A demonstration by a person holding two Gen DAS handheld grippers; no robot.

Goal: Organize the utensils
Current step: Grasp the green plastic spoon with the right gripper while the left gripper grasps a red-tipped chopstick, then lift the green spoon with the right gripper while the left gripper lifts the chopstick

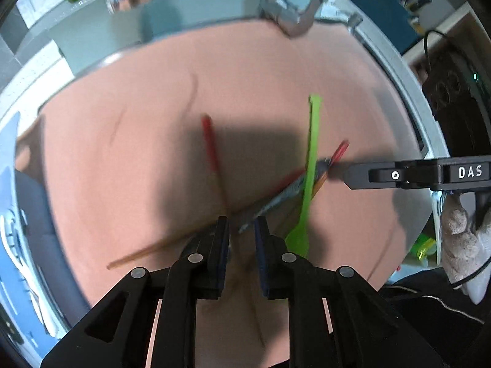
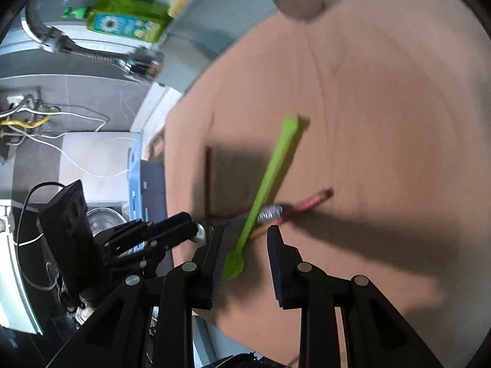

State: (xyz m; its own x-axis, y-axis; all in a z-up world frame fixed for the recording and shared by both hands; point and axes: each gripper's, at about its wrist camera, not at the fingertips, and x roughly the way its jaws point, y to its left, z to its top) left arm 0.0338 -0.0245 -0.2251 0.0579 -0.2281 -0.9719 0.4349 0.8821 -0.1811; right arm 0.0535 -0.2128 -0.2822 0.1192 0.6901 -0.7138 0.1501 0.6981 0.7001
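A green plastic spoon (image 1: 310, 171) lies on the pink cloth (image 1: 138, 153), crossing a pile of red-tipped chopsticks (image 1: 211, 150) and a grey-handled utensil (image 1: 285, 193). My left gripper (image 1: 241, 230) is open just above the near end of the pile. My right gripper shows from the side in the left wrist view (image 1: 346, 178), close to the pile's right end. In the right wrist view the right gripper (image 2: 245, 239) is open, with the green spoon (image 2: 264, 190) bowl between its fingers and a red chopstick (image 2: 310, 202) beyond. The left gripper (image 2: 196, 230) shows at the left.
A chrome tap (image 1: 288, 6) and a green soap bottle (image 2: 122, 21) stand beyond the cloth's far edge. A blue rack (image 1: 12, 214) lies off the cloth's left side. A black box with cables (image 2: 64, 224) sits left of the cloth.
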